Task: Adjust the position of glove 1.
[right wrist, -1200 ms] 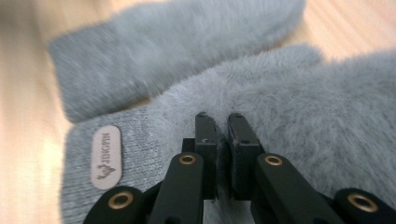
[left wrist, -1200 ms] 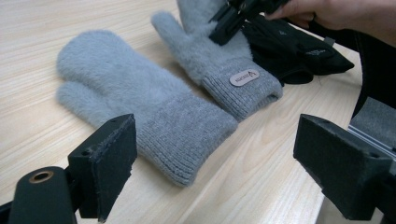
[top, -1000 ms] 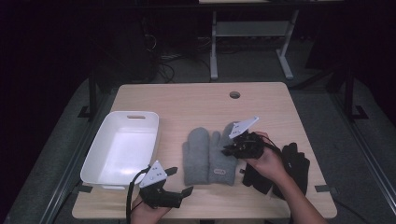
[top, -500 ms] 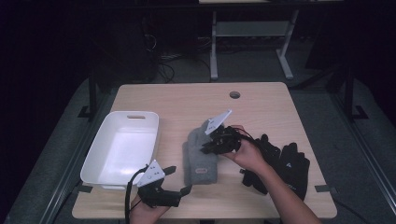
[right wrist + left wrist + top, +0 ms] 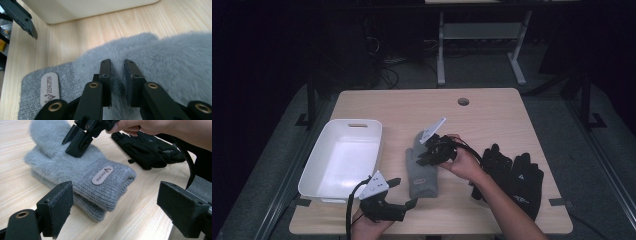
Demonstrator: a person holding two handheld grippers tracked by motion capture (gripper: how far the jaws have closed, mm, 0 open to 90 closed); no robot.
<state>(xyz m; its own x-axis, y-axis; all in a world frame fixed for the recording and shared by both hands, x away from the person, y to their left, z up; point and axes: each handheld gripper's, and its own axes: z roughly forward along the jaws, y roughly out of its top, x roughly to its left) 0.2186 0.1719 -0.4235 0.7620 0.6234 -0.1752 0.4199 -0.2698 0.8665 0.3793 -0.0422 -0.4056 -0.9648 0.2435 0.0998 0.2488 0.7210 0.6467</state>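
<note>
From the high view, a grey mitten [image 5: 422,167] lay near the middle of the tabletop [image 5: 492,115], cuff toward the near edge, and looked like one item; the left gripper view showed a second mitten [image 5: 82,205] stacked beneath it, cuffs nearly aligned, with an oval label [image 5: 102,175] on the top cuff. The right gripper [image 5: 428,156] came down on the mitten's fuzzy body; in its own view the jaws stood close together, pinching a ridge of grey pile between them, label [image 5: 49,88] off to the side. The right hand [image 5: 464,162] held it from the mitten's right. The left gripper [image 5: 404,192] rested at the near edge, just off the cuff, jaws wide apart with nothing between them. A white bin [image 5: 343,159] sat along the left edge, beside the mittens but apart from them; its wall [image 5: 87,10] crossed the top of the right gripper view. Black gloves [image 5: 512,175] lay toward the right edge, partly covered by the right forearm. A round hole [image 5: 463,101] marked the tabletop near the far edge.
</note>
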